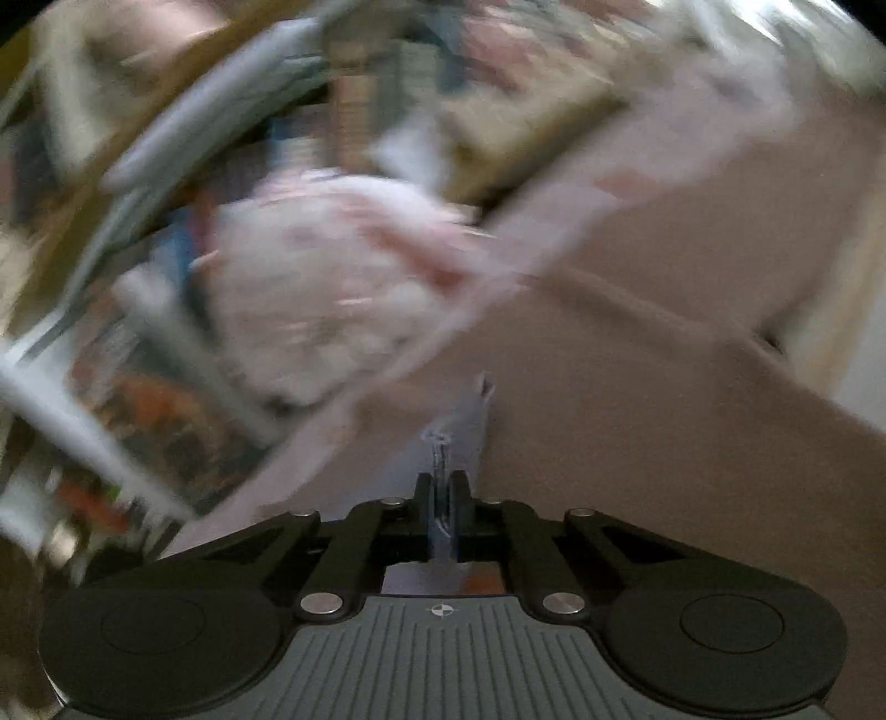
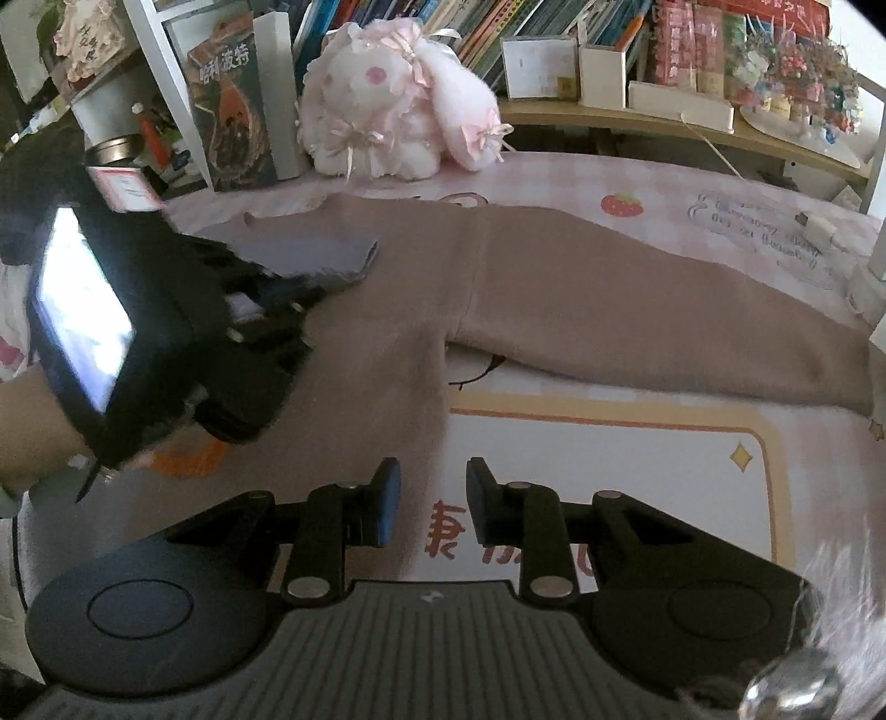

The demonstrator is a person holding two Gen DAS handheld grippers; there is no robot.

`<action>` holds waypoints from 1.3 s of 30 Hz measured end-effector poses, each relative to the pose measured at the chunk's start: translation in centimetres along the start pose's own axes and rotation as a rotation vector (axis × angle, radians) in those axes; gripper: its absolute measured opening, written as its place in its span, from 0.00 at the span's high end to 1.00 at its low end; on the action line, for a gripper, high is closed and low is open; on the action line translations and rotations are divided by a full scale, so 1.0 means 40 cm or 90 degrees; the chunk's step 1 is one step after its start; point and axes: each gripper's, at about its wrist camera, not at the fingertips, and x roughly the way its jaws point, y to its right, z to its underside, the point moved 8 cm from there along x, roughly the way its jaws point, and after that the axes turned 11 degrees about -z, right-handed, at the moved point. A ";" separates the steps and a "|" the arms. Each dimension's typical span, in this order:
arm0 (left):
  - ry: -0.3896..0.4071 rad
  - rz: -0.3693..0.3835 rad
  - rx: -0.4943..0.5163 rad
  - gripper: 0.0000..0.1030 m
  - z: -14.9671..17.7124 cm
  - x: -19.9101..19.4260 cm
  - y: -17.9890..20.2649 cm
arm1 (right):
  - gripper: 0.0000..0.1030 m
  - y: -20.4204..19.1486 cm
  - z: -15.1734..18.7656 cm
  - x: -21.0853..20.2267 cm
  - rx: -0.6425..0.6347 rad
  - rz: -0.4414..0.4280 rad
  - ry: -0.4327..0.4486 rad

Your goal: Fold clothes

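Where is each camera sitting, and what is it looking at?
Left wrist: sits on the left gripper, looking along its shut fingers over the brown sweater toward a blurry plush bunny.
Right wrist: sits on the right gripper, open above the sweater's edge, facing the bookshelf; the left gripper and the person's forearm show at left.
Shared: both see the sweater, the bunny and the pink mat.

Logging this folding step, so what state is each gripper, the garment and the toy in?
left gripper: shut, seemingly on a thin flat grey piece.
right gripper: open, holding nothing.
brown sweater: spread flat on the mat, sleeve extended.
plush bunny: sitting by the books.
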 end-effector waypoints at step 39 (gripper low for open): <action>-0.186 -0.300 -0.280 0.35 0.597 -0.084 -0.850 | 0.75 -0.009 -0.086 0.128 0.048 0.110 0.013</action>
